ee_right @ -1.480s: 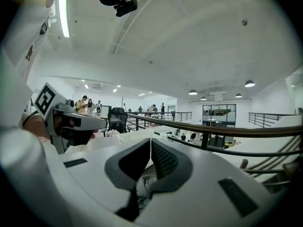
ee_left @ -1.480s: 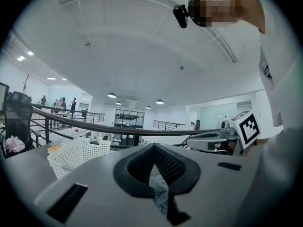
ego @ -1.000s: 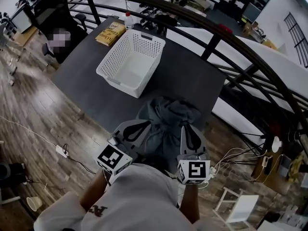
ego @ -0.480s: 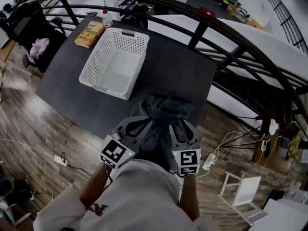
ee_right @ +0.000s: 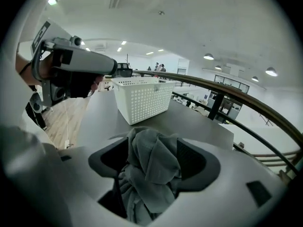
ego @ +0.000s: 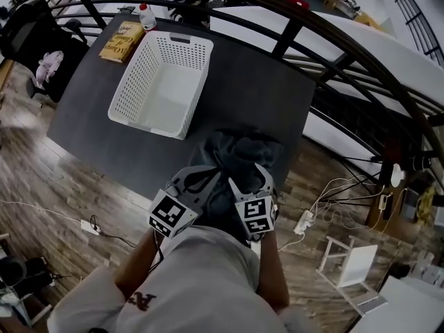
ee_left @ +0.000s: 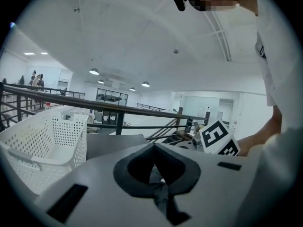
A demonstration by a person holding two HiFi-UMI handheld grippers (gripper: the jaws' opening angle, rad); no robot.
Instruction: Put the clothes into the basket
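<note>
Head view: my left gripper and right gripper sit side by side at the near edge of the dark table, both at the bundle of grey clothes lying there. The white perforated basket stands apart from the bundle, farther along the table, with nothing in it. A yellow book and a bottle lie beyond the basket.

Left gripper view: my jaws are drawn together at the tips, and a thin dark fold of the clothes is pinched between them. The basket stands to the left.

Right gripper view: my jaws have just been opening and now stand wide. A bunched grey mass of the clothes rises between them, while the basket stands ahead on the table.
</note>
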